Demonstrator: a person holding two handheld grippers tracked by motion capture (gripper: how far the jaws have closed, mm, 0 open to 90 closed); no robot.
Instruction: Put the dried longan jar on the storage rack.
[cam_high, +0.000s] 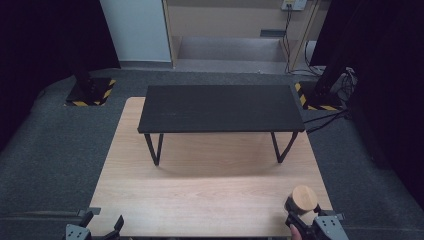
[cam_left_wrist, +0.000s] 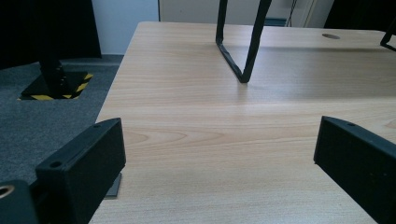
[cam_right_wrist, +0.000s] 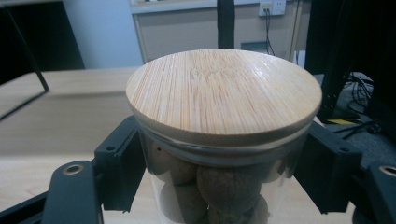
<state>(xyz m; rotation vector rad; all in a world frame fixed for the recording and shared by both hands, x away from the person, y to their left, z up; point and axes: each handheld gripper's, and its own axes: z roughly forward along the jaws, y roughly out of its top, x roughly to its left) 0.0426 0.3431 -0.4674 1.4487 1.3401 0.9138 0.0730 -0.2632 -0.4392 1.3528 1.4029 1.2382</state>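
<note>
At the worktop's (cam_high: 210, 200) near right corner the right tongs (cam_right_wrist: 224, 186) clasp a glass jar (cam_right_wrist: 215, 186) of walnuts under a bamboo lid (cam_right_wrist: 224, 91), which I judge could slip off that close edge if the smooth glass twists, while the left tongs (cam_left_wrist: 219, 158) gape empty near the left corner.
</note>
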